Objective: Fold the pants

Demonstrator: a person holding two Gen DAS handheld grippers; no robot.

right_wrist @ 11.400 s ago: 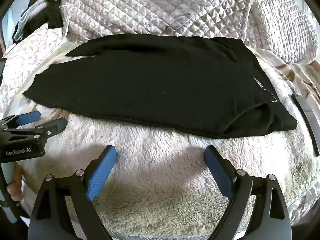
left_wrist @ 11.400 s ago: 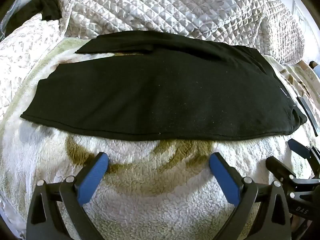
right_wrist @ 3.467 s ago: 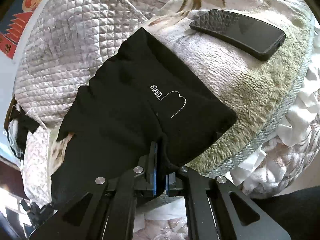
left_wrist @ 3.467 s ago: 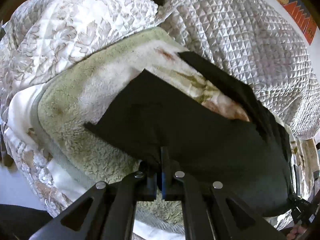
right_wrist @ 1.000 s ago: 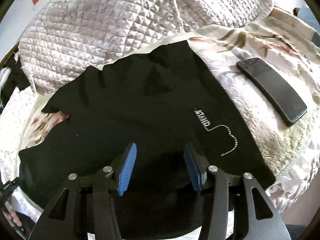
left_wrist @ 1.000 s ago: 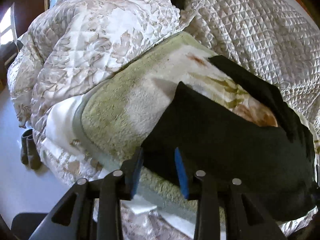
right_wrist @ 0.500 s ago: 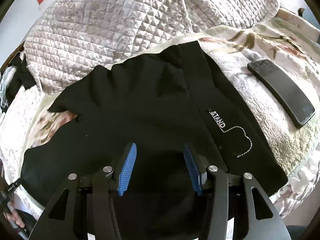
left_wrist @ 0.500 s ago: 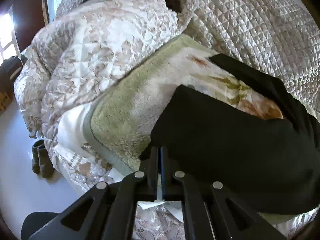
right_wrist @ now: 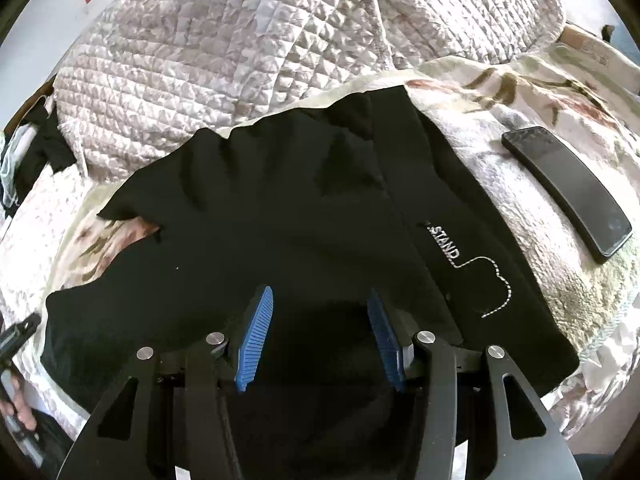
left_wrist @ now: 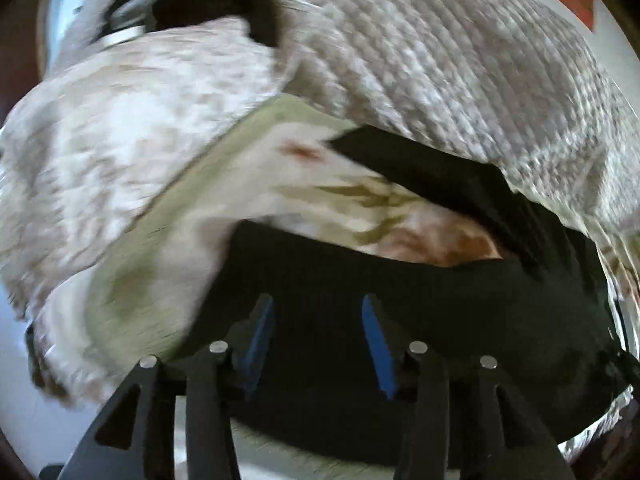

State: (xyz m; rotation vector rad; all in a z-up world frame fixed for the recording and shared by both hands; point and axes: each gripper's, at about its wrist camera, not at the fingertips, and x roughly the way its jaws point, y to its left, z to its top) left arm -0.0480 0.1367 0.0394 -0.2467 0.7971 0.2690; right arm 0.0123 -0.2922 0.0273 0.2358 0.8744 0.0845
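Note:
The black pants [right_wrist: 288, 208] lie on a fleece blanket [right_wrist: 588, 292] on the bed, with white "STAND" stitching near the waist at the right. In the left wrist view the pants [left_wrist: 420, 292] spread from the leg end toward the right, the image blurred. My left gripper [left_wrist: 316, 332] is open over the leg end, nothing between its blue pads. My right gripper [right_wrist: 318, 328] is open over the pants near the waist, holding nothing.
A black phone [right_wrist: 568, 192] lies on the blanket right of the pants. A quilted grey cover [right_wrist: 240, 40] is heaped behind. A floral quilt [left_wrist: 120, 120] lies at the left. The bed edge drops off near both grippers.
My left gripper, shut on the leg end half a second ago, has opened and shifted right over the pants. My right gripper stays open and has barely moved.

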